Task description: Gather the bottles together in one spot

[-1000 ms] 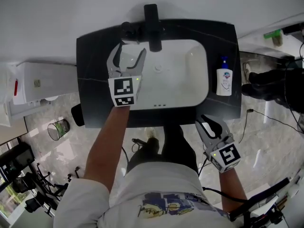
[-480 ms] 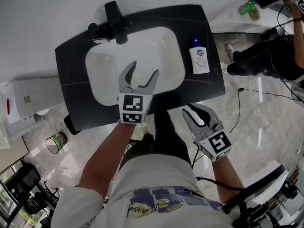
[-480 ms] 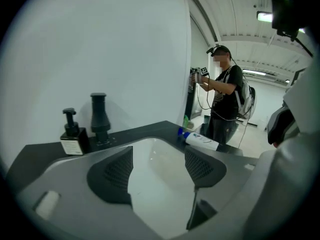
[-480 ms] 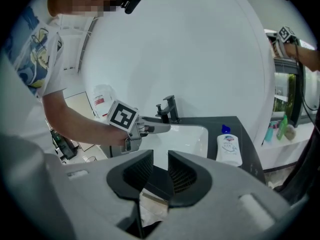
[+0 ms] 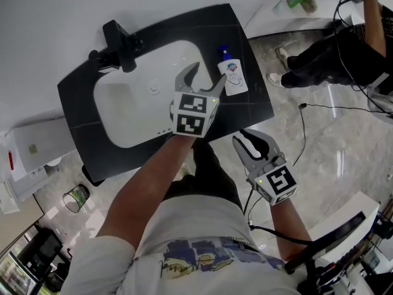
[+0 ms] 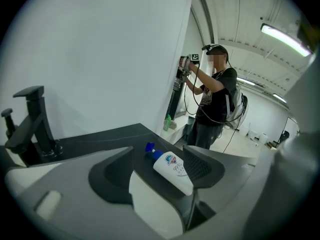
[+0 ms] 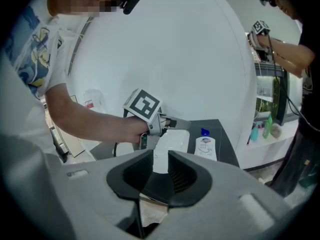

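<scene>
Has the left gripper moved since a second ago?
Yes. The left gripper crossed the basin from the faucet toward the bottle; jaws closing, nothing gripped between them.

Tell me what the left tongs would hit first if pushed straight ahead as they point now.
Most likely the white bottle lying on the dark counter. It shows in the gap of the left tongs, whose jaws are closing but do not seem to touch it yet. Depth is hard to judge.

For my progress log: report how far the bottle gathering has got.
Done: nothing gathered yet. In hand: the left gripper is closing around the white bottle lying on the dark counter, not gripping yet. Left: grasp and move it; right gripper is empty.
</scene>
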The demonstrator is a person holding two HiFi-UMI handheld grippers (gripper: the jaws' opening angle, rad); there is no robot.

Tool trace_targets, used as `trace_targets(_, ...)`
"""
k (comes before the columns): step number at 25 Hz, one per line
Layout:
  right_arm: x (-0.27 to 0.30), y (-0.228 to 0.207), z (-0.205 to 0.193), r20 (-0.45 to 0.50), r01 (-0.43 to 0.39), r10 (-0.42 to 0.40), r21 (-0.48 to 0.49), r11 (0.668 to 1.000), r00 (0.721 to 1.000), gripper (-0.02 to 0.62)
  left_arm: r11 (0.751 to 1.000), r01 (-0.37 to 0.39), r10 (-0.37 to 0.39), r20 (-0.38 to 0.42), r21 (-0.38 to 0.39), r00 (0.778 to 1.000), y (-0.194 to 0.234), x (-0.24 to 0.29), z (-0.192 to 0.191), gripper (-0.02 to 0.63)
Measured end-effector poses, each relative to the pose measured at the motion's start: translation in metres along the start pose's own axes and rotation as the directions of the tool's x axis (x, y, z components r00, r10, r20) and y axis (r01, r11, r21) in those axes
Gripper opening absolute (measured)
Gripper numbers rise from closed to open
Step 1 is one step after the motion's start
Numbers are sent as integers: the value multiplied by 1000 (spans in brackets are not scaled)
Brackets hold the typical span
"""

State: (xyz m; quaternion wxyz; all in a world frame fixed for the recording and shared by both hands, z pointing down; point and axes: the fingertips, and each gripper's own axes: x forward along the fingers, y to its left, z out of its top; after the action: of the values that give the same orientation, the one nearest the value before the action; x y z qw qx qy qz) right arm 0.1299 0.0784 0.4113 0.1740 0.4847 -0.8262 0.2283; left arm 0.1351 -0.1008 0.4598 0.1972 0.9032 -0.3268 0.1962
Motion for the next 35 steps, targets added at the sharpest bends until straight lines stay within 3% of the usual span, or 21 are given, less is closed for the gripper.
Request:
trace_targets(4, 4, -15, 2, 4, 0, 0, 8, 1000, 1000, 89, 998, 3, -6, -49, -59, 999, -4, 30, 4, 288)
trace_targets(11, 9, -40, 3, -16, -15, 15, 27, 1000, 1000, 89, 999, -35, 28, -164, -39, 986, -2, 71, 3, 285)
trace_targets(14, 16, -45, 6, -14, -30, 30, 33, 999, 999, 89, 992, -49, 23, -223, -114, 975, 1, 88, -4, 273)
trace_targets(18, 21, -53, 8, -9, -31, 31, 51, 998, 999, 89, 964, -67, -9, -285, -258, 958, 2, 108, -12, 261)
trace_targets(22, 24, -57, 11, -11, -32, 33, 65, 997, 999, 89, 944, -102, -11, -339, -315, 941, 8, 122, -27, 261)
trace_targets(27, 25, -65, 10, -13, -20, 21, 85, 996, 1000, 89, 934, -148, 10, -390, -325, 921, 12, 135, -39, 242)
trace_targets(31, 22, -72, 8, -13, -7, 9, 90, 996, 1000, 89, 944, -223, 89, -467, -241, 880, 22, 135, -49, 239)
trace_targets(35, 20, -74, 5, -18, -8, 10, 94, 996, 1000, 89, 949, -214, 81, -481, -230, 873, 20, 140, -49, 215)
